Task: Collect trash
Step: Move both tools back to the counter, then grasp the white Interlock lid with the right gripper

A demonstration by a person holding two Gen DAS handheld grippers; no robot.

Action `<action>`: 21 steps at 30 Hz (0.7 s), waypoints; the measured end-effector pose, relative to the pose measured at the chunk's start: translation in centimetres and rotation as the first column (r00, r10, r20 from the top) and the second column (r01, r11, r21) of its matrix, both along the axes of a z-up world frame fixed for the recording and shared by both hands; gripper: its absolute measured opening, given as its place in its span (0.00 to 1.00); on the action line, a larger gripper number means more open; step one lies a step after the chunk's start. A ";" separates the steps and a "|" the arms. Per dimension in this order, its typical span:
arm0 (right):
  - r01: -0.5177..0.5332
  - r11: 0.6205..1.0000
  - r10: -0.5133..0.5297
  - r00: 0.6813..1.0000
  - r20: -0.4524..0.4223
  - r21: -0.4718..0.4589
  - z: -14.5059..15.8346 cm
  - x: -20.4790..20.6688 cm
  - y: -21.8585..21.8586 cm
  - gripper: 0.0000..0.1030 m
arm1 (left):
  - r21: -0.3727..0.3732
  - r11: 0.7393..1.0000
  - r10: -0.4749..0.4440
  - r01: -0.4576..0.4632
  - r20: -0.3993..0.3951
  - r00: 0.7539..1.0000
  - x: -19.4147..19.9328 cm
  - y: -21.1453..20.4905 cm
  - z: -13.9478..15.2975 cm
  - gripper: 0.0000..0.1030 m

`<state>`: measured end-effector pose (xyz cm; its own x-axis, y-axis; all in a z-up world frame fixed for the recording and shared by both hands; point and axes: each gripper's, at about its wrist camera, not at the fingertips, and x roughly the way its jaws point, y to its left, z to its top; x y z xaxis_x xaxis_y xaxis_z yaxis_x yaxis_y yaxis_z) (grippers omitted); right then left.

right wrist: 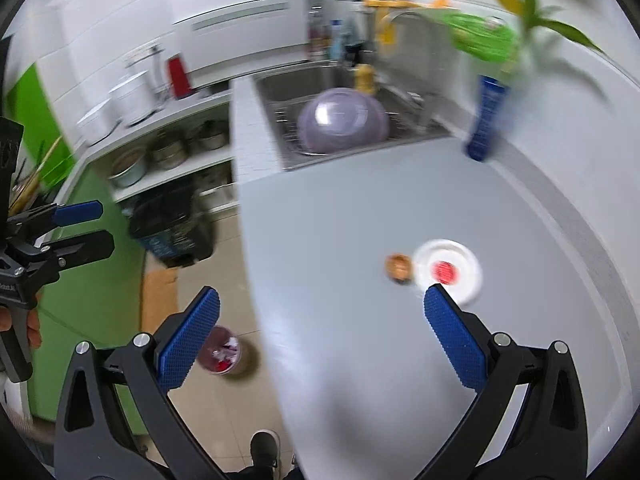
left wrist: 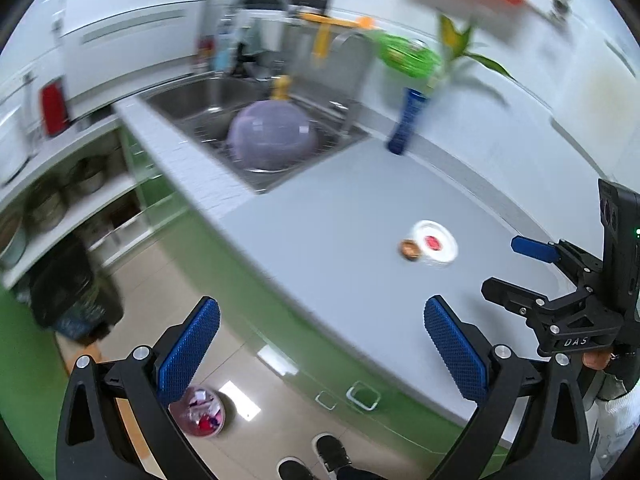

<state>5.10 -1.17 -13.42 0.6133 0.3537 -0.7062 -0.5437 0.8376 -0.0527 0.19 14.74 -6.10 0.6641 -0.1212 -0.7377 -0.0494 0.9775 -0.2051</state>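
Countertop (left wrist: pixel 320 240), left wrist view: pale grey, smooth, matte. Left gripper (left wrist: pixel 322 344) hangs over the counter's front edge with its fingers spread wide and nothing between them; blue pads are cross-hatched rubber. Trash lies ahead and to the right of these fingers: a white round lid (left wrist: pixel 435 243) with a red centre, flat, and a small brown scrap (left wrist: pixel 409 249) touching its left rim. Right gripper (left wrist: pixel 516 268) enters from the right, closer to the lid, its jaws apart. Bin (left wrist: pixel 202 412) sits on the tiled floor below, already holding bits of litter.

Right wrist view: right gripper (right wrist: pixel 322 344) is released and empty. Lid (right wrist: pixel 447 270) lies just ahead of its right finger (right wrist: pixel 452 340), nearly touching the tip; brown scrap (right wrist: pixel 399 267) sits between the two finger lines, slightly right of centre. Neither piece has a long axis, both look roundish. Blur hides finer texture. Right hand judged nearer; a short forward reach should do. Left gripper (right wrist: pixel 92 228) is well apart, off to the left over the floor, near a green wall (right wrist: pixel 32 104).
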 end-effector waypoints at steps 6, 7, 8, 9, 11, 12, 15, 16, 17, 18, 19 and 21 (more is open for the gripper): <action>0.106 0.994 -0.106 0.994 -0.001 0.000 0.1 2.3 -4.8 0.97 | 0.003 0.994 -0.112 0.112 -0.013 0.994 4.0 -4.2 -0.4 0.95; 0.117 0.993 -0.117 0.993 -0.003 0.000 0.1 2.6 -5.4 0.97 | 0.004 0.992 -0.123 0.123 -0.014 0.992 4.6 -4.8 -0.4 0.95; 0.131 0.991 -0.131 0.991 -0.005 0.000 0.0 3.3 -6.2 0.97 | 0.008 0.991 -0.135 0.135 -0.016 0.991 5.1 -5.4 -0.4 0.95; 0.138 0.990 -0.138 0.990 -0.007 -0.002 -0.1 3.6 -6.7 0.97 | 0.010 0.989 -0.146 0.146 -0.017 0.989 5.9 -6.1 -0.5 0.95; 0.147 0.989 -0.147 0.989 -0.019 -0.004 -0.4 4.8 -7.6 0.97 | 0.009 0.988 -0.155 0.156 -0.019 0.988 6.7 -6.6 -0.7 0.95; 0.150 0.989 -0.150 0.988 -0.022 -0.009 -0.6 5.4 -7.9 0.97 | 0.012 0.987 -0.158 0.159 -0.019 0.987 7.3 -7.0 -0.7 0.95; 0.147 0.989 -0.148 0.988 -0.043 -0.025 -1.7 7.7 -8.9 0.97 | 0.015 0.987 -0.159 0.160 -0.032 0.987 9.2 -8.0 -1.4 0.95; 0.146 0.989 -0.147 0.988 -0.048 -0.032 -2.0 8.3 -8.9 0.97 | 0.015 0.987 -0.158 0.158 -0.036 0.987 9.7 -8.3 -1.6 0.95; 0.144 0.989 -0.146 0.987 -0.060 -0.040 -2.6 9.3 -9.1 0.97 | 0.016 0.987 -0.157 0.158 -0.041 0.987 10.2 -8.5 -1.8 0.95; 0.140 0.989 -0.144 0.987 -0.071 -0.047 -3.1 10.1 -9.2 0.97 | 0.019 0.988 -0.155 0.156 -0.045 0.987 10.8 -8.6 -2.0 0.95; 0.136 0.989 -0.141 0.987 -0.081 -0.059 -3.8 11.1 -9.3 0.97 | 0.017 0.988 -0.150 0.151 -0.050 0.987 11.4 -8.7 -2.3 0.95; 0.126 0.989 -0.133 0.986 -0.102 -0.074 -4.9 12.7 -9.3 0.97 | 0.008 0.990 -0.137 0.138 -0.063 0.989 12.5 -8.6 -3.1 0.95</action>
